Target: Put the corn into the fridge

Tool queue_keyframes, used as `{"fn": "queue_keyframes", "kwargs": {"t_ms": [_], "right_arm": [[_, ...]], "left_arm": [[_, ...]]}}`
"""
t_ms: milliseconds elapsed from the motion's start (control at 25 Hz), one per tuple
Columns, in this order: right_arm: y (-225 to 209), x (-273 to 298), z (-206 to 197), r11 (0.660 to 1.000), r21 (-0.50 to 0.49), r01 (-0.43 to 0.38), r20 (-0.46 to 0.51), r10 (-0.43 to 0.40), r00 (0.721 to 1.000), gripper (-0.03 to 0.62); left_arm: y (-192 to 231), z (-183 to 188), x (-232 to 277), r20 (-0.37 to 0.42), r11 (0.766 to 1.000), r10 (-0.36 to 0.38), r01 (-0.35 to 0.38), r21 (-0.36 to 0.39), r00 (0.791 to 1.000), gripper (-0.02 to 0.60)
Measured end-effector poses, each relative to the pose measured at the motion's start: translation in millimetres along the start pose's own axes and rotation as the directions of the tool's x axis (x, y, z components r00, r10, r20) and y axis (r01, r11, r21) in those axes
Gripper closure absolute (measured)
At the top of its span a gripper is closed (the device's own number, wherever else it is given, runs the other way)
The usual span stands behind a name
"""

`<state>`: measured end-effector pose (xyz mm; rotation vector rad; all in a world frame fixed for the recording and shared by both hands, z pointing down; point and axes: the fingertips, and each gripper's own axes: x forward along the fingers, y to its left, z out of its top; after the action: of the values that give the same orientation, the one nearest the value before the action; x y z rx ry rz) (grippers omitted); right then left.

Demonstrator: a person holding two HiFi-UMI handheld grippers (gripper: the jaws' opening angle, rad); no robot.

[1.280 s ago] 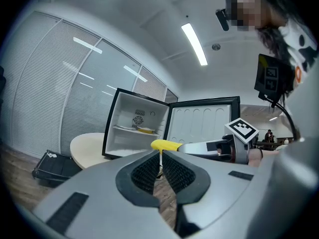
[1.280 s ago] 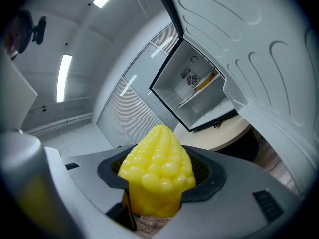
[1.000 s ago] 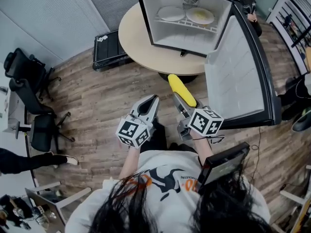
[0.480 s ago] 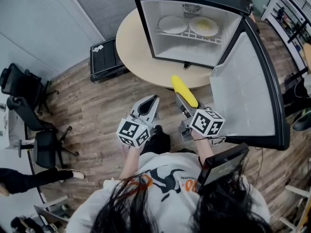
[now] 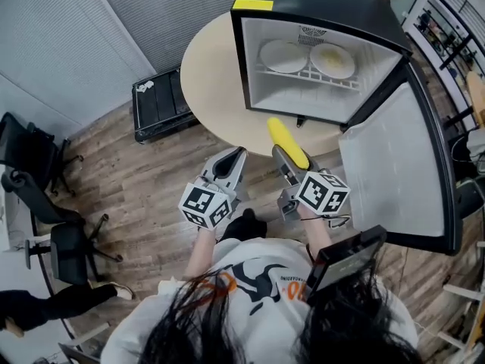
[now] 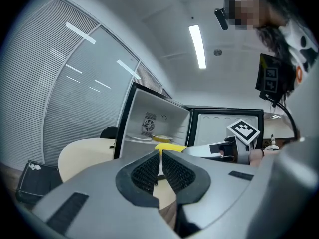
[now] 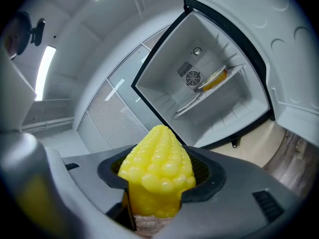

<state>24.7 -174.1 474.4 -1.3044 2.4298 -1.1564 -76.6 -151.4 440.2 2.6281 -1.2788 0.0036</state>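
Observation:
My right gripper [image 5: 291,156] is shut on a yellow corn cob [image 5: 287,142], which points up toward the open mini fridge [image 5: 318,59]. In the right gripper view the corn [image 7: 157,171] fills the jaws, with the fridge cavity [image 7: 212,88] ahead and above. The fridge stands on a round beige table [image 5: 214,74]; its door [image 5: 398,169] swings out to the right. Two plates [image 5: 307,58] sit on its wire shelf. My left gripper [image 5: 229,162] is shut and holds nothing, beside the right one. In the left gripper view its jaws [image 6: 160,169] meet in front of the fridge [image 6: 152,128].
A black case [image 5: 158,105] lies on the wooden floor left of the table. Office chairs [image 5: 45,203] stand at the far left. Shelving [image 5: 455,29] is at the upper right. A person's legs [image 5: 45,305] show at the lower left.
The fridge and table have come closer and shifted right in the head view. Both grippers keep their pose, the corn still held in the right one.

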Motion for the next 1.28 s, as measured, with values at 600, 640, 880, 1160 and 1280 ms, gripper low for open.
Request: {"fn": "queue_keyframes", "kwargs": {"t_ms": [600,640,880,1160,1280], "right_arm": [[-1,43,4,0.993,0.021,0.117,0.066,-0.118,0.991,0.335],[-1,42,4,0.992,0.021,0.124,0.068,-0.125,0.990,0.335],[-9,40,9,0.987,0.023,0.158,0.078,-0.160,0.984,0.335],[-15,49,26,0.986,0.002,0.169,0.088,-0.169,0.982,0.335],[-18,54,38,0.985,-0.009,0.174,0.103,-0.172,0.980,0.335]], "left_arm": [[57,-2,19,-0.026,0.991,-0.131,0.130,-0.033,0.991,0.568],[57,-2,20,-0.025,0.990,-0.137,0.136,-0.036,0.990,0.568],[53,-11,27,-0.042,0.983,-0.176,0.174,-0.060,0.983,0.568],[57,-11,33,-0.036,0.982,-0.175,0.172,-0.074,0.984,0.568],[59,-9,35,-0.038,0.982,-0.174,0.171,-0.074,0.984,0.568]]}}
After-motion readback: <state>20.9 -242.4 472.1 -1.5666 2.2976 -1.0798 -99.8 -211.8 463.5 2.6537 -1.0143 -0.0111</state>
